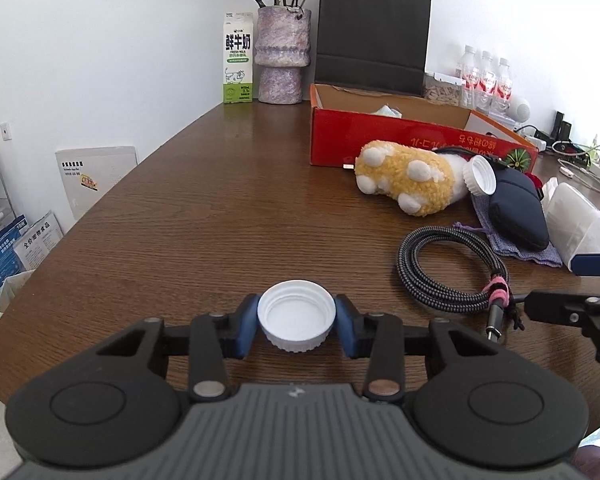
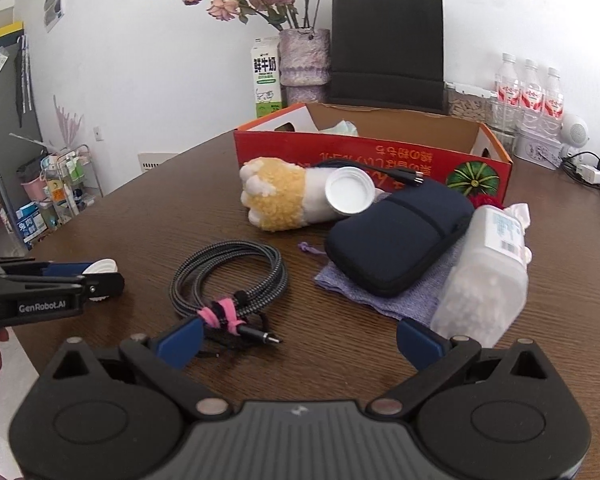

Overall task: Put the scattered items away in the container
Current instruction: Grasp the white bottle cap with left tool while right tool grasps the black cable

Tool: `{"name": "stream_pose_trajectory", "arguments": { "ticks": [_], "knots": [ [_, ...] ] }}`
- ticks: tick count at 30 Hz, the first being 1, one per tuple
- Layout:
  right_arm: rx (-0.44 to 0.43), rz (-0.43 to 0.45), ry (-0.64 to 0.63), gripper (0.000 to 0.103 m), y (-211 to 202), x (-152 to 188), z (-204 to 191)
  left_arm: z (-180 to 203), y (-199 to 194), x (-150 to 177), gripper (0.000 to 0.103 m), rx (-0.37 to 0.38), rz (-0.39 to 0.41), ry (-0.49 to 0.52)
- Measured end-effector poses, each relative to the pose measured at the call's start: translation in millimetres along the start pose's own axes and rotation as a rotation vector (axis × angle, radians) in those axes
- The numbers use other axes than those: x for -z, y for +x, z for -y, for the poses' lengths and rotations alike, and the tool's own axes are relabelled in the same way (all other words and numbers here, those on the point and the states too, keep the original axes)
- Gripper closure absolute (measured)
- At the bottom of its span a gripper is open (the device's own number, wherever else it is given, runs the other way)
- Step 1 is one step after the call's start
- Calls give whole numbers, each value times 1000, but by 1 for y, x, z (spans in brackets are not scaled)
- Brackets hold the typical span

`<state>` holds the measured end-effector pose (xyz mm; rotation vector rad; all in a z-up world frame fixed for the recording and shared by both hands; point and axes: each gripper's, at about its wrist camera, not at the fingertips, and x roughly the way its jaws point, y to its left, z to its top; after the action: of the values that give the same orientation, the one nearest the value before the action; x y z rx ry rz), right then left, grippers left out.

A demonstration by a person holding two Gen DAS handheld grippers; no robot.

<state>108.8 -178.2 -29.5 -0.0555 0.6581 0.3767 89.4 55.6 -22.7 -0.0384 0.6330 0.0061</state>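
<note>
Low in frame, the left gripper [image 1: 296,326] pinches a white ribbed plastic cap [image 1: 297,315]; the right gripper [image 2: 298,344], spread wide, hovers level over the brown wooden table [image 2: 140,224].

White wall [image 1: 100,40]; brown wooden table [image 1: 220,220]

Two white caps [image 1: 296,320] [image 2: 349,191], three water bottles [image 2: 530,90], one cable [image 2: 230,276].

Tabletop [image 1: 204,216] glossy grained wood; cap [image 1: 297,318] ridged white plastic; cable [image 1: 448,268] braided fabric; plush paw [image 1: 408,178] fuzzy; box [image 1: 400,136] matt cardboard.
</note>
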Motion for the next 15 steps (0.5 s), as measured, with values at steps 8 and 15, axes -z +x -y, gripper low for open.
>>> {"name": "stream_pose_trajectory", "arguments": {
  "ticks": [8,15],
  "knots": [
    [-29,-11,-72,0,23,-16,-25,-27,-14,-8,62,-23,70,-67],
    [-40,-32,-135,0,44,-23,-48,-46,-16,-6,62,-49,74,-107]
  ]
}}
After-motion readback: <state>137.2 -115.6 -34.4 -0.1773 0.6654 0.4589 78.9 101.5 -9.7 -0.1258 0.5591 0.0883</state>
